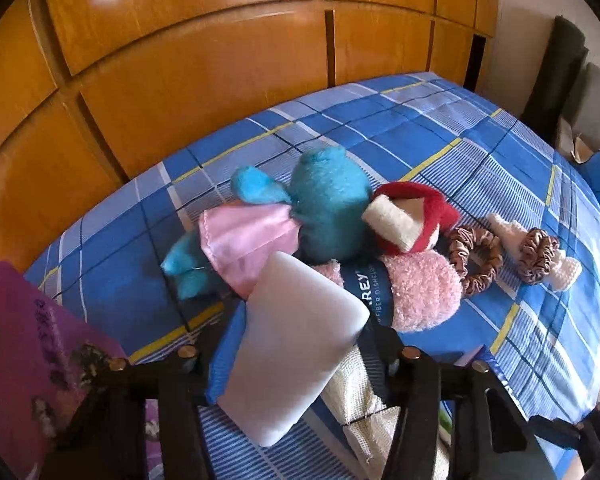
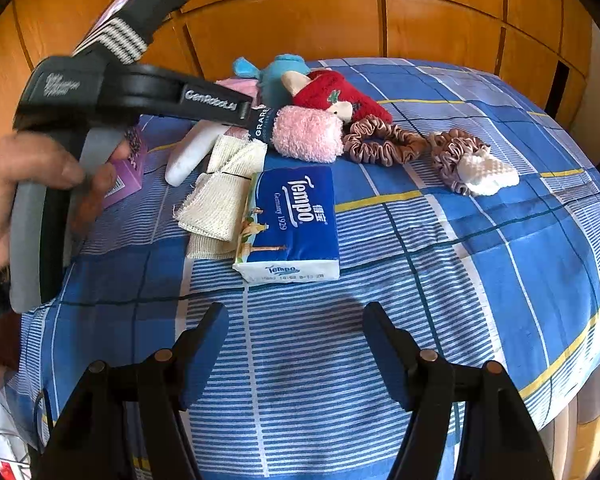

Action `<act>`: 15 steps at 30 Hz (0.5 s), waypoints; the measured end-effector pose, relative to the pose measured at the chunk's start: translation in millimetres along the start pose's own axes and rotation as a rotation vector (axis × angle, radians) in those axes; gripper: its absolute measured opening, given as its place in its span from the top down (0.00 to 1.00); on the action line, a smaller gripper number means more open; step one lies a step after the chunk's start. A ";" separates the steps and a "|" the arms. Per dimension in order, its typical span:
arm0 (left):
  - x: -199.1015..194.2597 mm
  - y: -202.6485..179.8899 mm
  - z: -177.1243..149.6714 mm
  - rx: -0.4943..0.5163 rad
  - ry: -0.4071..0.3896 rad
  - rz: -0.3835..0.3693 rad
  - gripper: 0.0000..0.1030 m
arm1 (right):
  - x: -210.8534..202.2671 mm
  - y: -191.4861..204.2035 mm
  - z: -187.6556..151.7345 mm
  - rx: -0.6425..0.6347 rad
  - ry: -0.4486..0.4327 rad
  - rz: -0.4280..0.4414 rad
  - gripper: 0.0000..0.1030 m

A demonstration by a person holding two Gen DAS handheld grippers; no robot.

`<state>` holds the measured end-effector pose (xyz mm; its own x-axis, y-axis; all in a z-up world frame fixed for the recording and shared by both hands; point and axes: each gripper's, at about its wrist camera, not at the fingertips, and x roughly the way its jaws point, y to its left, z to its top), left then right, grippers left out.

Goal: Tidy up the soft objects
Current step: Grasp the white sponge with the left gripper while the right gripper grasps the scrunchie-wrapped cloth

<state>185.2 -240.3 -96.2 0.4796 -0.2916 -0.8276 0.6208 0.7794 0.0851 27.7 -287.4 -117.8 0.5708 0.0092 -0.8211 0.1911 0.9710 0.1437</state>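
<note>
left tongs (image 1: pixel 296 364): mine, closed onto the white foam block (image 1: pixel 296 344); pads press both its sides, block tilted.
foam block place: just left of the cream mesh cloth (image 2: pixel 220 200), partly over it in my left view.
right tongs (image 2: pixel 296 350): I have them standing wide, nothing between the pads, over bare bedsheet (image 2: pixel 480 240) below the tissue pack (image 2: pixel 290 222).
tissue pack: touching the mesh cloth's right edge.
pink fluffy cloth (image 2: pixel 306 138): above the tissue pack, dark paper band on it.
teal plush (image 1: pixel 328 208): behind the pink cloth, wears a pink skirt.
red plush (image 2: pixel 340 94): right of the teal plush, touching it.
scrunchies: one (image 2: pixel 380 142) just right of the pink cloth; second (image 2: pixel 454 152) further right, white knit piece (image 2: pixel 486 174) on it.
purple box (image 1: pixel 24 360): left of the foam block.
hand (image 2: pixel 24 184): grips the left handle.
</note>
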 end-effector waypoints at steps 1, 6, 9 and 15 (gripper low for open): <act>-3.7 1.1 -1.2 -0.009 -0.009 -0.002 0.49 | -0.2 -1.0 0.4 0.005 0.000 0.004 0.31; -31.4 2.3 -7.6 -0.047 -0.048 -0.027 0.72 | -8.3 -13.9 7.2 0.056 -0.012 0.021 0.32; -43.0 -3.0 -11.4 -0.043 -0.053 -0.045 0.72 | -25.1 -29.6 16.6 0.086 -0.073 -0.001 0.32; -50.1 -13.5 -21.7 -0.016 -0.048 -0.082 0.73 | -43.3 -84.8 39.3 0.190 -0.132 -0.097 0.32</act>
<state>139.3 -224.2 -67.9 0.4567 -0.3811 -0.8038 0.6497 0.7601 0.0087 18.2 -379.5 -72.8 0.6394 -0.1251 -0.7586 0.3897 0.9033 0.1795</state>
